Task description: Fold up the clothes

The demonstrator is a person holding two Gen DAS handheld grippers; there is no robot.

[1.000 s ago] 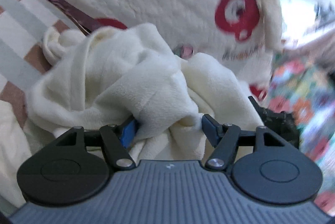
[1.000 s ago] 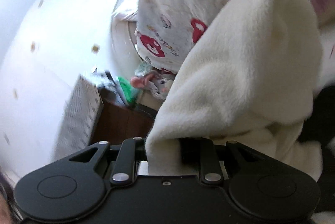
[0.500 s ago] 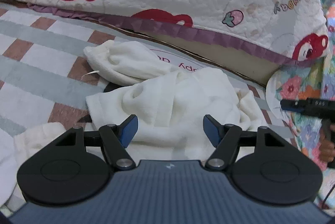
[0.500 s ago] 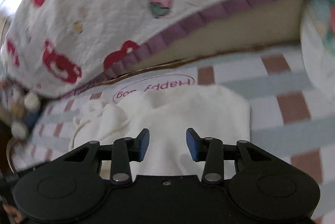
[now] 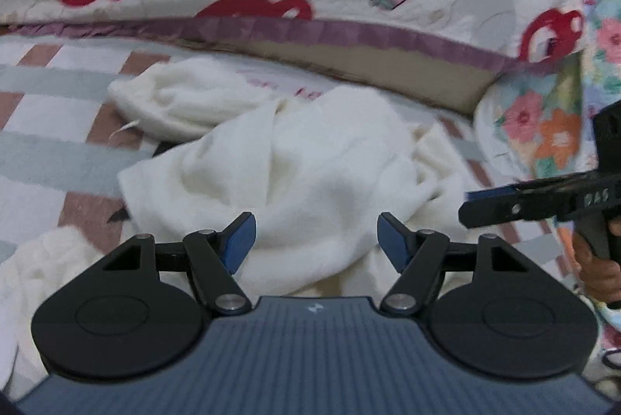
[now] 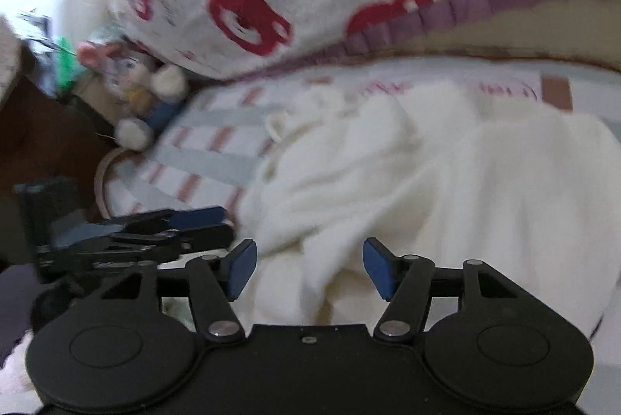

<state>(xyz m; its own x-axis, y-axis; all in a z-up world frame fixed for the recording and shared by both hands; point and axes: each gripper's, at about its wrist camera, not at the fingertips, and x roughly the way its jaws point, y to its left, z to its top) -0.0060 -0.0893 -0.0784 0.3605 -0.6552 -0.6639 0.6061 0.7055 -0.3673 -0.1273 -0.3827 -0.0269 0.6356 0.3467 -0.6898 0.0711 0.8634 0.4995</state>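
Seeing garment: my crumpled cream fleece garment (image 5: pixel 310 163) lies heaped on striped pink-and-grey mat (image 5: pixel 50 159).
Left gripper (image 5: pixel 316 240): released.
Right gripper (image 6: pixel 309 265): released.

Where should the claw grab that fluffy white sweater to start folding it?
Probably the raised ridge of the fluffy white sweater, which stands up in the middle of the crumpled heap. The open left claw is right in front of it, so come straight forward and a little down and pinch there; the flatter parts lie tight against the striped mat, harder to catch.

Both wrist views near cream garment (image 5: pixel 310 159)
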